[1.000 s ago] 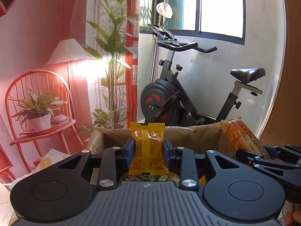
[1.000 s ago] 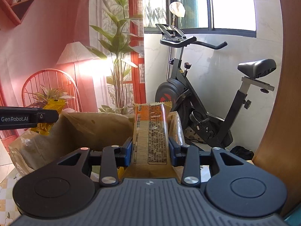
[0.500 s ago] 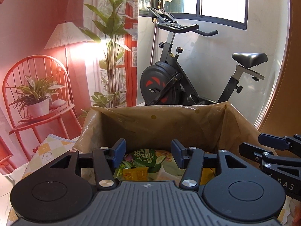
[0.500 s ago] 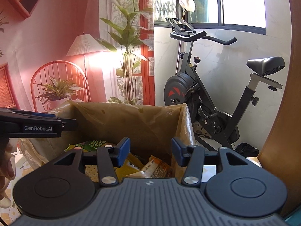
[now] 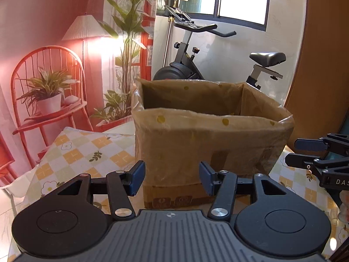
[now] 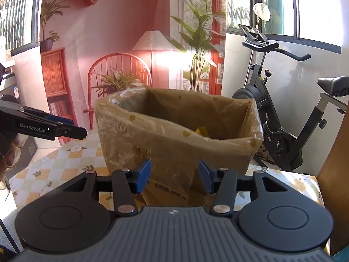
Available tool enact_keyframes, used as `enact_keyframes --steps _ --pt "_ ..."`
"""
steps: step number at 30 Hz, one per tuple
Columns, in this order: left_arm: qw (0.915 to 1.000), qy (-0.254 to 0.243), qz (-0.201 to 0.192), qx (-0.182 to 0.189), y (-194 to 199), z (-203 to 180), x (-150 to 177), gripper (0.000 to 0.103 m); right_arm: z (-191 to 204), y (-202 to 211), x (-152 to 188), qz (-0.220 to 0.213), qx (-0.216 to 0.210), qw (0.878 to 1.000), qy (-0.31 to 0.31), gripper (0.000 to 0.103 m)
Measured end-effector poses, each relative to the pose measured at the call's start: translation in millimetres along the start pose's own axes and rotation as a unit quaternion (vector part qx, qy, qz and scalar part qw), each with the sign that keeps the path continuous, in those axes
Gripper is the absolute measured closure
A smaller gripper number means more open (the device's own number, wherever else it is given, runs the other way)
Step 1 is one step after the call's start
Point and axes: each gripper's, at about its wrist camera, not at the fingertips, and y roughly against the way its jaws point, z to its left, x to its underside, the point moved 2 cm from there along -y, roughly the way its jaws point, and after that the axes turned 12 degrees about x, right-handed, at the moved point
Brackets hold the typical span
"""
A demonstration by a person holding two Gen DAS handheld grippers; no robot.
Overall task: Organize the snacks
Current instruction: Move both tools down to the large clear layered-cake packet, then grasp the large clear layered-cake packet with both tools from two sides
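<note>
With your left gripper (image 5: 171,178) and right gripper (image 6: 173,176) both released and empty before the box (image 5: 209,139), you likely need another snack next.

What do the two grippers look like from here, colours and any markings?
Both match. The left gripper and right gripper have matte black linkage arms, silver pivot pins, round black discs, a ribbed grey body and blue pads. Side-on, the left reads "GenRobot.AI"; the right shows white letters "DAS", cut off.
</note>
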Motion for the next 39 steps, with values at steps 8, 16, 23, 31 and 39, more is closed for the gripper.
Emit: enact_keyframes --steps 8,16,23,31,39 --pt "0.9910 0.084 0.097 0.039 -24.9 10.5 83.7 0.046 45.3 -30.6 86.9 0.116 -0.055 0.988 0.081 0.048" --pt "0.9724 0.166 0.145 0.077 -37.7 9.6 115.0 0.046 61.3 -35.0 112.9 0.160 -0.089 0.975 0.129 0.029" --pt "0.9665 0.166 0.172 0.093 -50.3 -4.9 131.4 0.045 79.9 -41.8 129.2 0.176 -0.135 0.963 0.155 0.028" --pt "0.9634 0.195 0.162 0.086 -66.0 -1.9 137.5 0.044 84.2 -62.5 137.1 0.166 -0.147 0.970 0.096 0.026" --pt "0.9715 0.167 0.149 0.078 -68.2 -0.9 137.6 0.039 88.4 -64.1 143.8 0.139 -0.155 0.978 0.023 0.028"
